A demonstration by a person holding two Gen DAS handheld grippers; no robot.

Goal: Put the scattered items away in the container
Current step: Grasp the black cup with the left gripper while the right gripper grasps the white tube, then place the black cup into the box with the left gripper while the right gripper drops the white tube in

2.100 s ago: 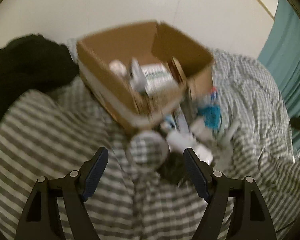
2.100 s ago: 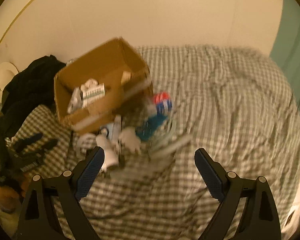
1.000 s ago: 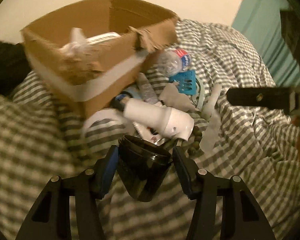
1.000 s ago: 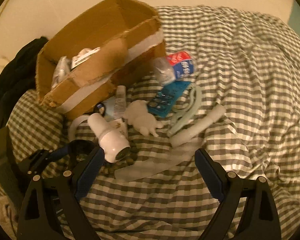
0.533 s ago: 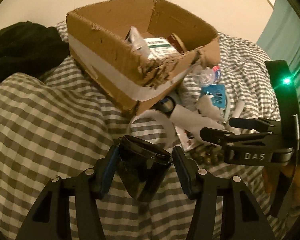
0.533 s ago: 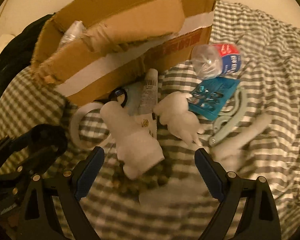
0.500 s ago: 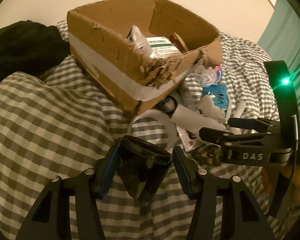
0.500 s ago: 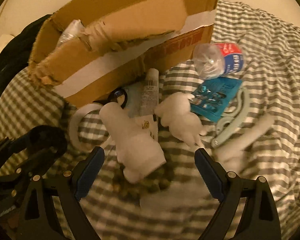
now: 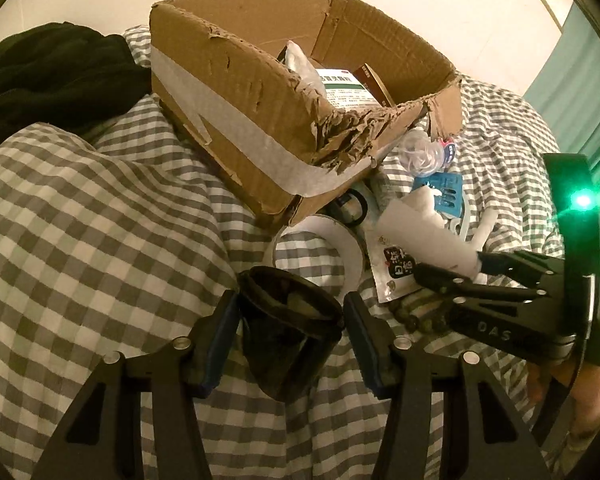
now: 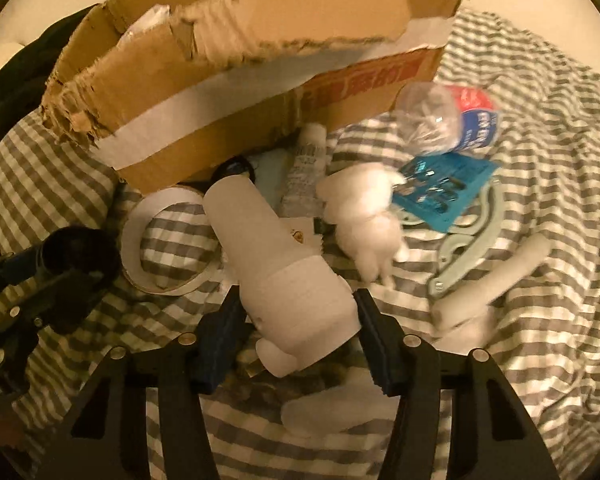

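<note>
Checked bedspread [image 9: 100, 220]: creased, edges cut off. Torn cardboard box [image 9: 260, 92]: contents mostly hidden behind wall. Left gripper [image 9: 290, 320]: clamped on dark cup [image 9: 288, 332], short of box. Right gripper [image 10: 298, 320]: jaws closing around white bottle [image 10: 284, 268]; contact unclear through blur.

A checked grey-and-white bedspread [image 9: 100, 220] lies beneath, with dark bunched clothing [image 9: 52, 76] and a teal curtain [image 9: 580, 80] at its edges.

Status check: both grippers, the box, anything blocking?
Left hand-held gripper holds black cup. Right hand-held gripper closing around white bottle. Box open, torn; nothing blocking it.
</note>
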